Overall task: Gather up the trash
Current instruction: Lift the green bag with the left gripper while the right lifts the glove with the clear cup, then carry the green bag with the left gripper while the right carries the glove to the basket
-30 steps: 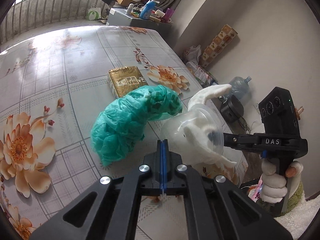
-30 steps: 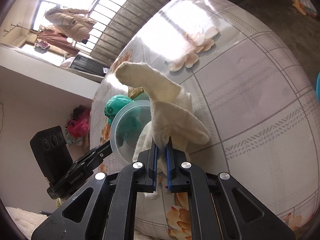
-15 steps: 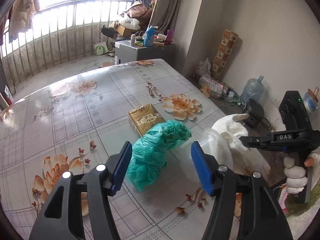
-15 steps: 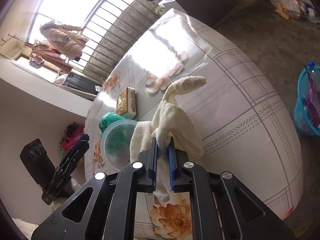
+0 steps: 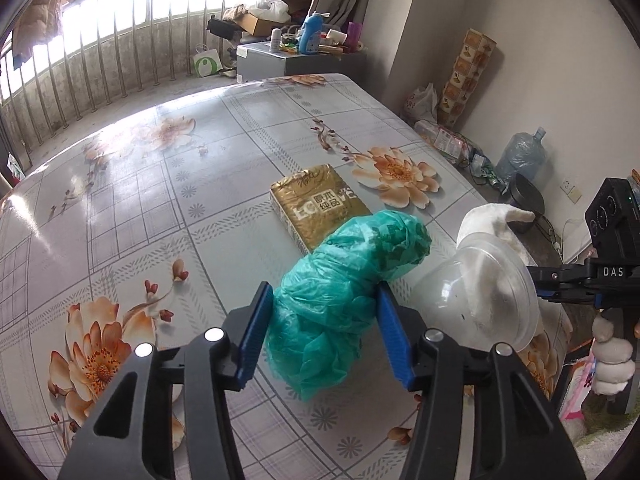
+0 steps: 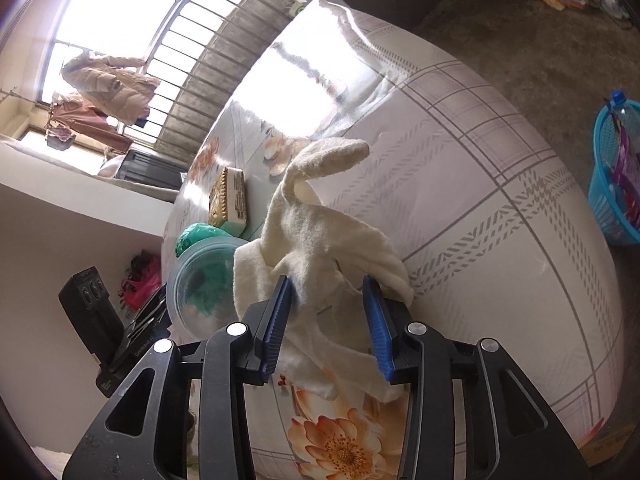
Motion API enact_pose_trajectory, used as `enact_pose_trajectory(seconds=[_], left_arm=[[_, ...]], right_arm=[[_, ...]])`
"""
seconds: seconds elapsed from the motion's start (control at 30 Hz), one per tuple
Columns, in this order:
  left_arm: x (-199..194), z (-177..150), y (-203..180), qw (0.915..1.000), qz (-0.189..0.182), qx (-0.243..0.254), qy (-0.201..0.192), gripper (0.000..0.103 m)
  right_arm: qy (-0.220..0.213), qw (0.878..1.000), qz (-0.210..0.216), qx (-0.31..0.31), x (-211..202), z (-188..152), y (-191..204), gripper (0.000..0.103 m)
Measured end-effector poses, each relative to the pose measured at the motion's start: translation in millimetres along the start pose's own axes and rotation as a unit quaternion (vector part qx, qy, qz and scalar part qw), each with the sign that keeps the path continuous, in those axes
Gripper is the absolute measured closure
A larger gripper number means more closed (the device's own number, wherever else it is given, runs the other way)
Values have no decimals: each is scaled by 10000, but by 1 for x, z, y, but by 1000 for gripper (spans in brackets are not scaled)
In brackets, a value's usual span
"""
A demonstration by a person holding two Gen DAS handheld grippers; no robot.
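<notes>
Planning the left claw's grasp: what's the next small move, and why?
Probably close the left claw on the crumpled green plastic bag: the bag already sits between its open blue pads, which have just been narrowing but don't clearly pinch it yet.

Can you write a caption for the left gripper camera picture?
Left gripper straddles a green plastic bag on the flowered table.

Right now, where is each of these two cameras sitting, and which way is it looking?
Left wrist: rides the left tool, looking down over the floral table at the green plastic bag between its blue pads; the right tool and a gloved hand show.
Right wrist: rides the right tool, facing the white cloth between its open pads.
Shared: clear plastic bowl, gold packet.
</notes>
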State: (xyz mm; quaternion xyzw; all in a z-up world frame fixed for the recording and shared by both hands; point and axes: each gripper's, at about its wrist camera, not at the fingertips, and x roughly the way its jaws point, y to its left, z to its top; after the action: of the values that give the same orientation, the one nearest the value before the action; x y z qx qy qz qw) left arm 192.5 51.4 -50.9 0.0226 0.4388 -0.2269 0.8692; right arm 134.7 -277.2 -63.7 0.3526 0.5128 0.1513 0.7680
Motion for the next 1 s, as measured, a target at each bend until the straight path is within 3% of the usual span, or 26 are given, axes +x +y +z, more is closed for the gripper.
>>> enact_pose_trajectory(seconds=[0.03, 0.1, 0.2, 0.6, 0.8, 1.0], left_arm=[[0, 0, 0, 10000, -3, -23, -8, 54], [-2, 0, 1, 10000, 17, -85, -17, 55], [-9, 1, 2, 9999, 124, -90, -59, 56], [-71, 18, 7, 9966, 466, -285, -609, 56], [-96, 39, -18, 9955, 242, -89, -908, 56], [-98, 66, -68, 9941, -237, 347, -999, 56]], right_arm=[[10, 10000, 59, -2, -2, -1, -1, 72], [36, 9998, 199, 6, -3, -2, -2, 90], [-59, 9994, 350, -12, -11, -1, -1, 95], [-698, 9915, 1100, -53, -57, -1, 4, 97], [-1103, 9850, 1326, -47, -87, 0, 2, 97], [-1499, 9774, 1488, 98, -112, -2, -14, 97]])
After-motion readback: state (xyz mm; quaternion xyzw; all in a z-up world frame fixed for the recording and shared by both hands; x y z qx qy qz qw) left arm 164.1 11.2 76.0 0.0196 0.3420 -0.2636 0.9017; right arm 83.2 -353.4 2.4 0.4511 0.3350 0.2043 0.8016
